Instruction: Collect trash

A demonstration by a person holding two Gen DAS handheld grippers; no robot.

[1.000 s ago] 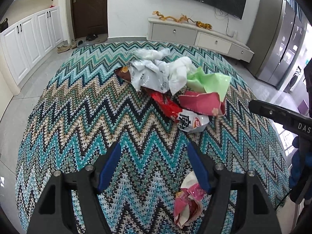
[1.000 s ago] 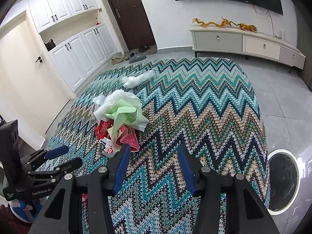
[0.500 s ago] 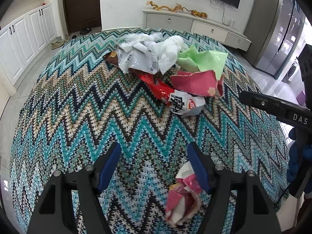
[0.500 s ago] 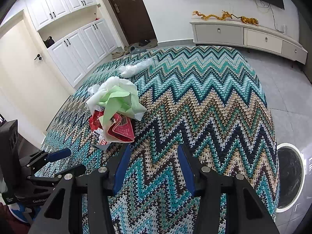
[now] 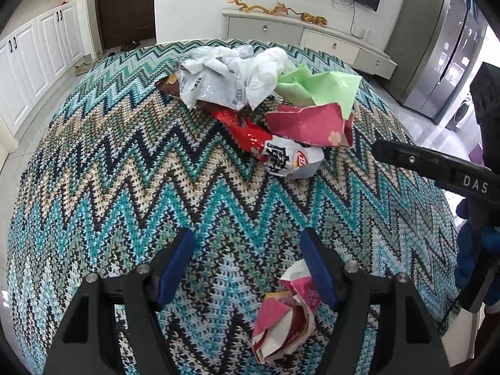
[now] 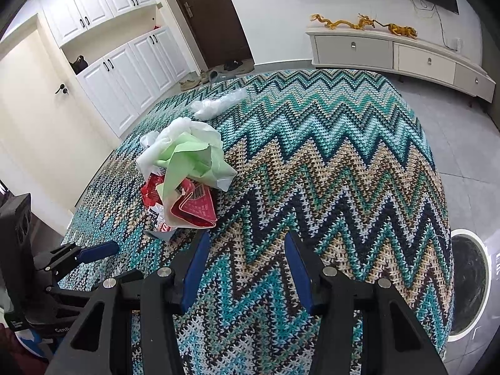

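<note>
A pile of trash [image 5: 262, 100] lies on a table covered by a zigzag cloth [image 5: 125, 168]: white plastic wrappers, a green paper bag [image 5: 322, 89], a pink-red packet [image 5: 312, 125] and a red-and-white snack bag [image 5: 284, 153]. The pile also shows in the right wrist view [image 6: 184, 168]. A crumpled pink-and-white wrapper [image 5: 284, 315] lies alone, just under my left gripper's right finger. My left gripper [image 5: 247, 265] is open and empty above the cloth. My right gripper [image 6: 247, 265] is open and empty, close to the right of the pile. A clear plastic bag [image 6: 218, 104] lies farther back.
A round white-rimmed bin [image 6: 468, 281] stands on the floor at the table's right side. White cabinets [image 6: 125, 72], a dark door [image 6: 212, 15] and a low TV cabinet [image 6: 400, 56] line the walls. A fridge [image 5: 440, 47] stands at the right.
Both grippers have moved forward toward the trash pile, which now looks larger and closer. Both stay open and empty.
</note>
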